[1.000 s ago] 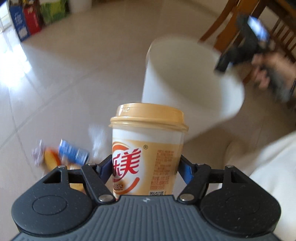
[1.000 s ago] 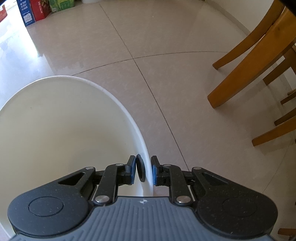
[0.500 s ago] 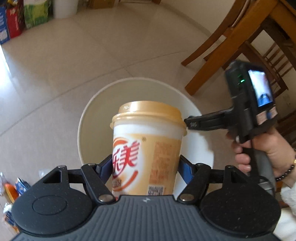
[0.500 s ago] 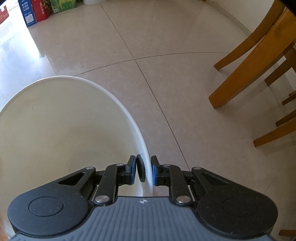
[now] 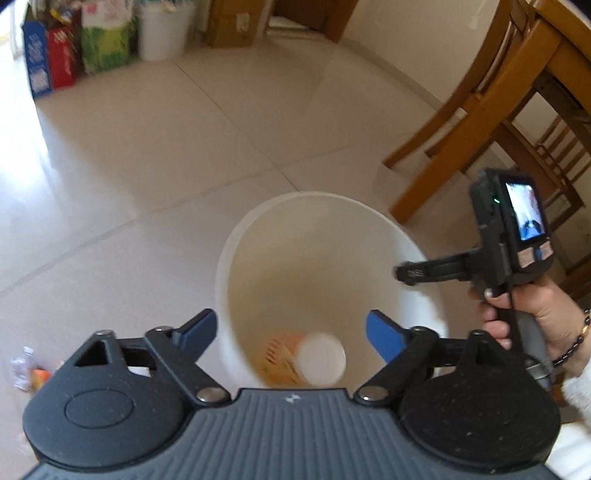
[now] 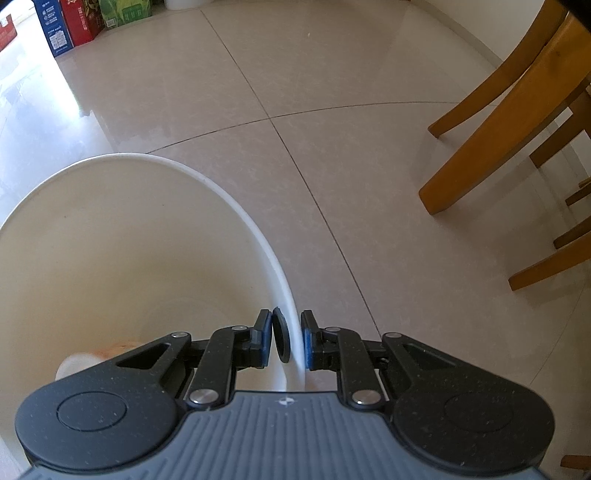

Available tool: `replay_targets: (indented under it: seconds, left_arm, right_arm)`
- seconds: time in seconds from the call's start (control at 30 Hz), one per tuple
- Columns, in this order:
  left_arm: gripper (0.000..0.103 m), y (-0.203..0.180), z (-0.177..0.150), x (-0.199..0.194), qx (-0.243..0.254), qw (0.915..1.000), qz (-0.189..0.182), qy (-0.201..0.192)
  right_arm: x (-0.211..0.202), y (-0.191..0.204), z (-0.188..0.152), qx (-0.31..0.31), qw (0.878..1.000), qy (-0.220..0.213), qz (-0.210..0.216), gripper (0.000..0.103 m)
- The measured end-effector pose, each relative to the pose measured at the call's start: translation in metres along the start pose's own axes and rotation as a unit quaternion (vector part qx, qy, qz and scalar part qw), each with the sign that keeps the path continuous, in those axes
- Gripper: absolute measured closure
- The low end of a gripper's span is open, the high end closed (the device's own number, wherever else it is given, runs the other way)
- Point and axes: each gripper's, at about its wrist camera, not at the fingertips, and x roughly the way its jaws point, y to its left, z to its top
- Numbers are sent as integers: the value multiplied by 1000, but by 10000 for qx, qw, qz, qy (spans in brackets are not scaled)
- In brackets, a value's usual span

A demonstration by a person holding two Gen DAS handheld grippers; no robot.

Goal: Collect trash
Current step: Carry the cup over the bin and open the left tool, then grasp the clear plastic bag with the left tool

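Note:
A white plastic bin stands on the tiled floor. At its bottom lies the tan milk-tea cup, on its side with its white base facing up. My left gripper hovers open above the bin's mouth, nothing between its blue pads. My right gripper is shut on the bin's rim, one pad inside the wall and one outside. In the left wrist view the right gripper reaches the rim from the right, held by a hand. The cup shows low in the right wrist view.
Loose wrappers lie on the floor at the left. Wooden chair and table legs stand to the right of the bin. Coloured cartons and a white pail line the far wall. Beige tiles stretch ahead.
My left gripper opened and let go of the milk-tea cup, which dropped into the bin. The right gripper has kept its hold on the rim.

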Motion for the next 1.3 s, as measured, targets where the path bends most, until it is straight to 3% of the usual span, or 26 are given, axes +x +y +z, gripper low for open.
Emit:
replay_targets:
  seconds: [0.2, 0.37, 0.63, 0.9, 1.1, 1.3]
  left_arm:
    - [7, 46, -17, -16, -190, 9968, 720, -302]
    - [4, 79, -48, -3, -506, 9932, 1002, -321]
    - [4, 97, -104, 50, -493, 9888, 1412, 22]
    - [4, 94, -177, 115, -369, 9838, 1749, -115]
    - [7, 102, -211, 164, -918, 9761, 1969, -51]
    - [13, 113, -217, 193, -1307, 9690, 2078, -267]
  right_arm:
    - [0, 3, -1, -41, 10000, -7, -32, 83]
    - [-1, 4, -2, -57, 10000, -15, -31, 83]
    - [-2, 8, -3, -116, 9999, -40, -106, 83]
    - [-3, 14, -6, -191, 9996, -99, -209, 82]
    - [-4, 15, -5, -194, 9994, -122, -249, 82]
    - [-5, 15, -5, -204, 9994, -131, -246, 82]
